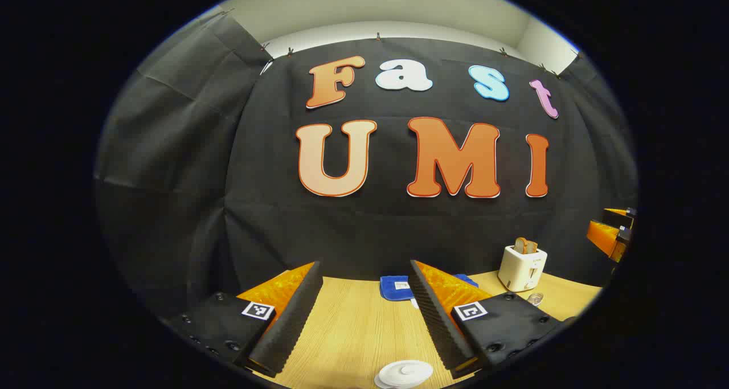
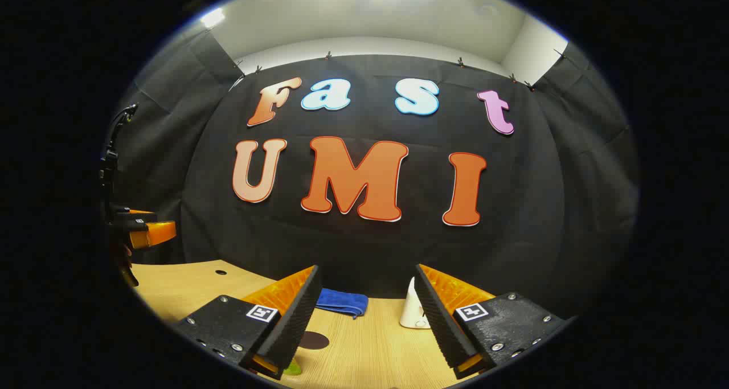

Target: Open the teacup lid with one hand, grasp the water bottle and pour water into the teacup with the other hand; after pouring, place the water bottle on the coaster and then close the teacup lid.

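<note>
In the left gripper view, a white teacup lid (image 1: 405, 373) with a small knob lies at the bottom edge, just below and between my left gripper's open fingers (image 1: 364, 265). The cup under it is hidden. In the right gripper view, my right gripper (image 2: 365, 268) is open and holds nothing. A dark round coaster (image 2: 314, 340) lies on the wooden table (image 2: 364, 349) beside its left finger. A small green thing (image 2: 293, 368) peeks out below that finger; I cannot tell what it is. Each gripper is visible far off in the other's view: the right one (image 1: 612, 234), the left one (image 2: 145, 233).
A blue cloth (image 1: 397, 287) (image 2: 342, 302) lies at the table's back edge. A white toaster (image 1: 522, 268) with toast stands at the back right, with a small clear object (image 1: 535, 298) before it. A white object (image 2: 411, 315) sits behind my right finger. The table has a small hole (image 2: 221, 273).
</note>
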The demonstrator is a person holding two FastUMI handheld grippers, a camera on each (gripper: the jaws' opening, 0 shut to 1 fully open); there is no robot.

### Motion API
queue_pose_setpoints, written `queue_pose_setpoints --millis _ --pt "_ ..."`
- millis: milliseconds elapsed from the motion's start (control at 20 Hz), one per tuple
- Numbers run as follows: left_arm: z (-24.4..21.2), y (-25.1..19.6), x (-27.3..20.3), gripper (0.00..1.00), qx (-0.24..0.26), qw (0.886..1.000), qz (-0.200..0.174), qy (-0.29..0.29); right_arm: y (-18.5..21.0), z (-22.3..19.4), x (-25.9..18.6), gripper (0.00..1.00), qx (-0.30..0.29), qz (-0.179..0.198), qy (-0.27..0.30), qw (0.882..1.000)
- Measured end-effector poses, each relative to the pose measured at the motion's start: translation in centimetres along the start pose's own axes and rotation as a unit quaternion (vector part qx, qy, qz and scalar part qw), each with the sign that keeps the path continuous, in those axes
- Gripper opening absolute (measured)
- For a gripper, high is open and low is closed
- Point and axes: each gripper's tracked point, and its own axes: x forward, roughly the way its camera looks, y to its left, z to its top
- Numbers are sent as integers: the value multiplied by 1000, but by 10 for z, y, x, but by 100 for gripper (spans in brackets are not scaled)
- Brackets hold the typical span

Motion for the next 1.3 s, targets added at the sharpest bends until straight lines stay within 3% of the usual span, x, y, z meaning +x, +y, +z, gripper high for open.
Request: queue_pose_setpoints --millis 150,600,900,1300 --pt "-2 -4 0 99 -6 1000 -10 -2 -4 -8 3 96 -11 -16 6 1000" --pt "2 -12 -6 99 -1 1000 -22 -14 11 -13 9 96 -12 6 15 1000" --pt "12 -10 -8 99 12 999 -16 -26 10 8 10 96 -14 8 -2 1000" --pt "-42 -38 -10 99 -16 997 -63 29 23 -32 4 96 5 43 29 999"
